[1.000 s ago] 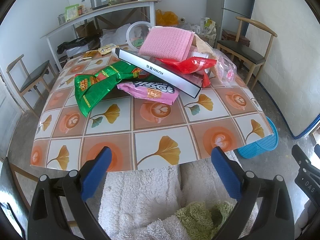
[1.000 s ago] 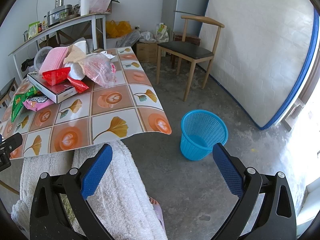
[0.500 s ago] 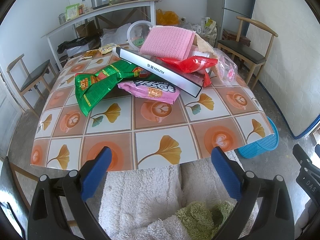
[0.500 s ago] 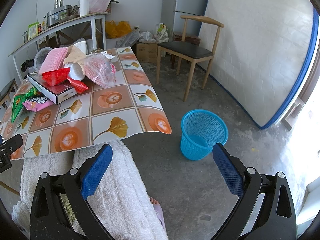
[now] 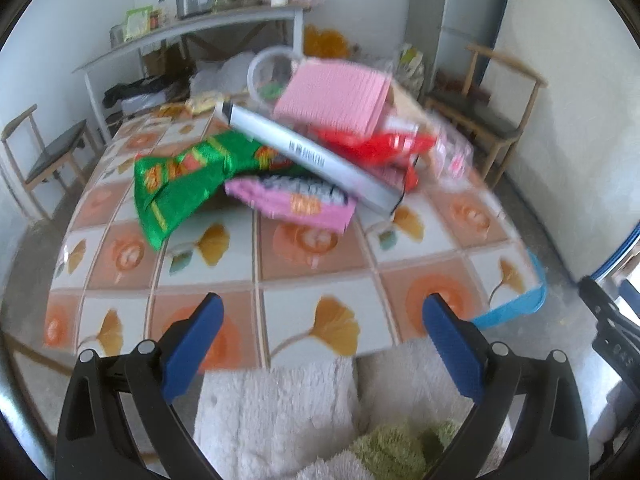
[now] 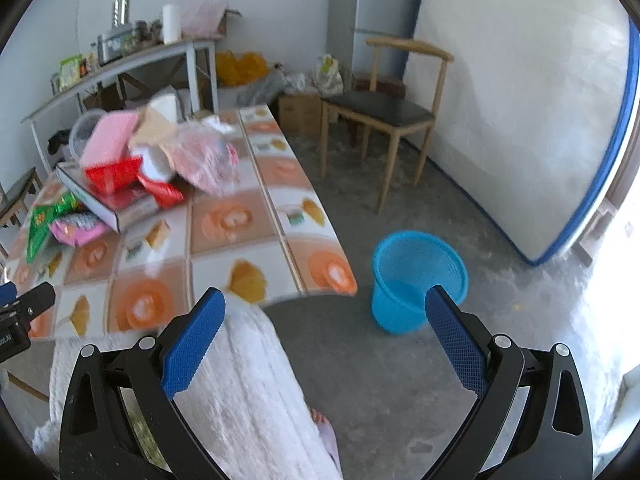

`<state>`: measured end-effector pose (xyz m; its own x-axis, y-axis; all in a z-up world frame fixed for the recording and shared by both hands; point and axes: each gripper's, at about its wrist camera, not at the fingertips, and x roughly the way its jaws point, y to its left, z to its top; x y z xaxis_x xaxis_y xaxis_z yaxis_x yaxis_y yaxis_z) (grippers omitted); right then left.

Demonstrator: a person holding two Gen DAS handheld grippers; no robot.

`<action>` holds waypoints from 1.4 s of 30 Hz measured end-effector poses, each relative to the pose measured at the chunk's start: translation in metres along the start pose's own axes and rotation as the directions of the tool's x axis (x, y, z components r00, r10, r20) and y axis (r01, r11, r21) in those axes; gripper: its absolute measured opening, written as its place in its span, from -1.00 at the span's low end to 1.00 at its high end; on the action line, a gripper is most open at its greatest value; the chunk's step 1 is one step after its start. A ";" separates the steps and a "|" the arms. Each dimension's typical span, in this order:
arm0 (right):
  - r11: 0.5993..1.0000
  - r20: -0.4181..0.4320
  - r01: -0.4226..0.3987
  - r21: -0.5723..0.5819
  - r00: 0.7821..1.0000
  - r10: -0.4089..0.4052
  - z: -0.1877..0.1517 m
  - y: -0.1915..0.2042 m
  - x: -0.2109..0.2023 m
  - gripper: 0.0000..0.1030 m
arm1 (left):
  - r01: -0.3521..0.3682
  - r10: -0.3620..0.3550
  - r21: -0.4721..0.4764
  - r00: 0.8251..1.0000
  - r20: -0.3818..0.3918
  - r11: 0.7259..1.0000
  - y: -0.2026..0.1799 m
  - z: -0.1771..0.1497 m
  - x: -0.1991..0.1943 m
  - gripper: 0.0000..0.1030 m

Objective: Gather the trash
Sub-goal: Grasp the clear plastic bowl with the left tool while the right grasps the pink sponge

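- Standing by the table, whose cloth is printed with ginkgo leaves and orange circles, I take that cloth as my landmark for everything else.
- At the cloth's far left a green snack bag lies crumpled, touching a pink snack packet just to its right.
- Over both of them slants a long flat white box, one end raised off the cloth.
- On top of the box sit a red wrapper and a pink ribbed cloth, with a clear plastic bag slumped on the cloth to their right.
- Near the cloth's front edge the left gripper hangs with its blue pads spread wide and nothing between them; the person's white fleecy lap shows below it.
- Farther right, the right gripper is held off the cloth's front right corner, over the concrete floor, its jaws equally wide and empty.
- On the floor just right of that corner stands a blue mesh wastebasket, upright and well apart from the heap of trash.
- Beyond the cloth's right side a wooden chair with a dark seat stands against the wall.
- Both views are somewhat blurred, so the packet lettering cannot be read.
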<state>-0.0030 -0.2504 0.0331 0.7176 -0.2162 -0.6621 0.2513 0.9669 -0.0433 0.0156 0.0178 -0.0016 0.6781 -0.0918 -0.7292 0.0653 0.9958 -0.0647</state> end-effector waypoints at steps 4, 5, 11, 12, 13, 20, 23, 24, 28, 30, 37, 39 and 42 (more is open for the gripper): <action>0.997 0.078 -0.074 -0.027 0.994 0.076 0.022 0.016 0.008 0.86 | 0.062 -0.063 0.011 0.986 0.156 0.998 0.014 0.017 -0.011 0.89; 0.994 0.084 -0.100 -0.040 0.991 0.103 0.027 0.021 0.012 0.86 | 0.071 -0.074 0.019 0.980 0.185 0.997 0.016 0.023 -0.014 0.89; 0.970 0.096 -0.243 -0.019 0.965 0.244 0.056 0.033 0.034 0.86 | 0.187 -0.185 0.024 0.933 0.309 0.982 0.042 0.079 -0.015 0.76; 0.965 0.098 -0.263 -0.007 0.960 0.263 0.062 0.033 0.038 0.86 | 0.203 -0.201 0.027 0.926 0.319 0.979 0.044 0.089 -0.012 0.71; 0.960 0.100 -0.278 0.001 0.956 0.277 0.067 0.034 0.042 0.86 | 0.217 -0.215 0.031 0.923 0.319 0.976 0.045 0.096 -0.010 0.68; 0.917 0.096 -0.396 0.052 0.916 0.390 0.088 0.030 0.061 0.86 | 0.236 -0.222 -0.019 0.933 0.284 0.971 0.060 0.152 0.026 0.21; 0.852 0.074 -0.523 0.026 0.851 0.520 0.104 0.032 0.066 0.86 | 0.160 -0.149 -0.022 0.955 0.258 0.987 0.072 0.172 0.044 0.07; 0.800 0.049 -0.600 0.002 0.799 0.600 0.114 0.037 0.069 0.86 | 0.147 -0.139 -0.020 0.962 0.235 0.989 0.076 0.177 0.050 0.01; 0.615 -0.083 -0.783 -0.100 0.622 0.779 0.169 0.072 0.088 0.86 | 0.126 -0.127 0.010 0.984 0.128 0.992 0.087 0.194 0.081 -0.12; 0.534 -0.146 -0.836 -0.123 0.547 0.824 0.189 0.091 0.097 0.86 | 0.099 -0.101 0.022 0.990 0.100 0.995 0.092 0.197 0.093 -0.23; 0.425 -0.426 -0.864 -0.270 0.503 0.752 0.216 0.185 0.137 0.76 | 0.065 -0.066 0.033 0.997 0.032 0.997 0.099 0.198 0.122 -0.52; 0.404 -0.493 -0.856 -0.321 0.516 0.701 0.212 0.207 0.144 0.70 | 0.067 -0.067 0.034 0.998 0.015 0.997 0.101 0.196 0.129 -0.64; 0.389 -0.543 -0.842 -0.373 0.538 0.644 0.205 0.226 0.155 0.60 | 0.068 -0.069 0.037 0.997 0.019 0.997 0.102 0.193 0.132 -0.78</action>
<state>0.2978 -0.0926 0.0741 0.1957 0.5802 -0.7906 -0.7491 0.6088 0.2613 0.2529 0.1070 0.0272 0.6858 -0.1601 -0.7100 0.1384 0.9864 -0.0887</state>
